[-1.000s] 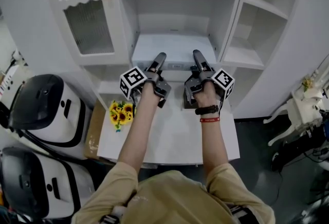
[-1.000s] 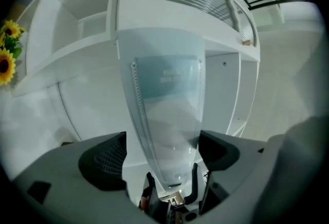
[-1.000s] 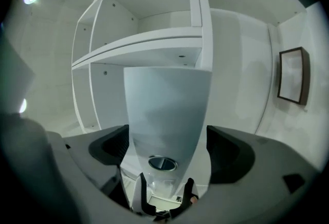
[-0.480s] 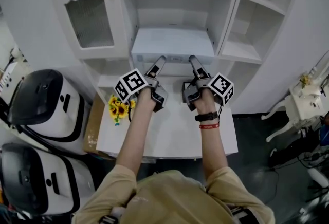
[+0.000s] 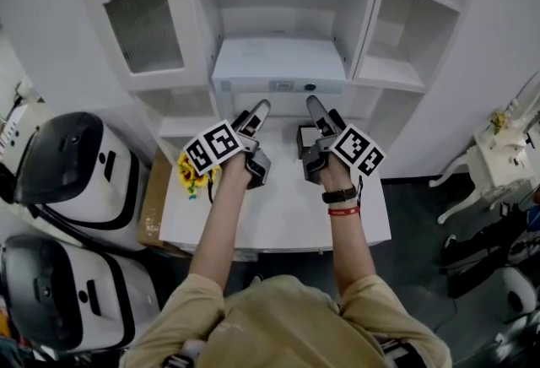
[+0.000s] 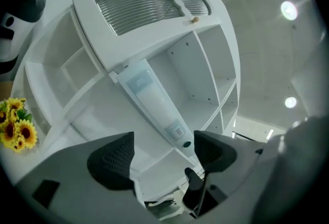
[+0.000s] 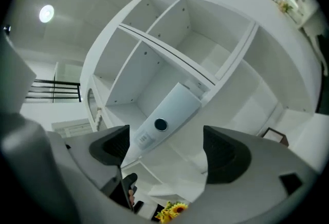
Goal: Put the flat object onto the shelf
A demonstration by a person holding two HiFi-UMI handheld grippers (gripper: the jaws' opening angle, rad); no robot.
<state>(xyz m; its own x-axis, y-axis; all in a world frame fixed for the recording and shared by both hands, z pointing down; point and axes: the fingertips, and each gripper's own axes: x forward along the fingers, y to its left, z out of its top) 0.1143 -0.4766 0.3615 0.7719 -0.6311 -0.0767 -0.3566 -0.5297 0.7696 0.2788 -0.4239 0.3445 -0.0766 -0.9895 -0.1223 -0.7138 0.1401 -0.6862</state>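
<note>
Left tool (image 5: 260, 108) and right tool (image 5: 313, 105) hover empty over the table's (image 5: 287, 219) far edge, left jaws closing on nothing, right jaws spread. The flat object (image 5: 278, 62) lies on the shelf (image 5: 390, 72) straight ahead, long axis crosswise, equally near both.

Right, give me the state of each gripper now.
Left gripper: open, tongs closing, nothing between them.
Right gripper: open, empty.
</note>
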